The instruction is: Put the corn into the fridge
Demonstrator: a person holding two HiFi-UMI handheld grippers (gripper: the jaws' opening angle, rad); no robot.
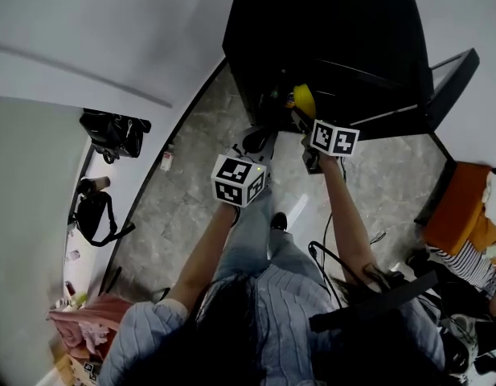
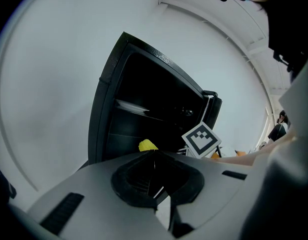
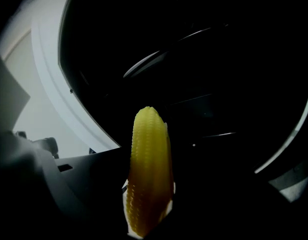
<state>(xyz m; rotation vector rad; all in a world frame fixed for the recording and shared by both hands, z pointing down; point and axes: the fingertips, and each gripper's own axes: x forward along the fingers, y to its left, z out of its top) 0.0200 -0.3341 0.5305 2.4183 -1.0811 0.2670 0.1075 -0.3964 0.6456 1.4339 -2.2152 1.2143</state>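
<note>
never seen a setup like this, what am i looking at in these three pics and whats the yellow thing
There is no robot here. A person holds a pair of tongs in each hand, and each pair carries a marker cube. The head view comes from a camera on the person's head looking down. It shows both arms, the grey floor and an open black fridge. The other two pictures come from cameras riding on the tongs themselves, looking along them. The left tongs are shut and empty, pointed toward the fridge. The yellow thing is a corn cob, clamped in the right tongs, which face the dark inside of the fridge. The corn is not yet set down.
</note>
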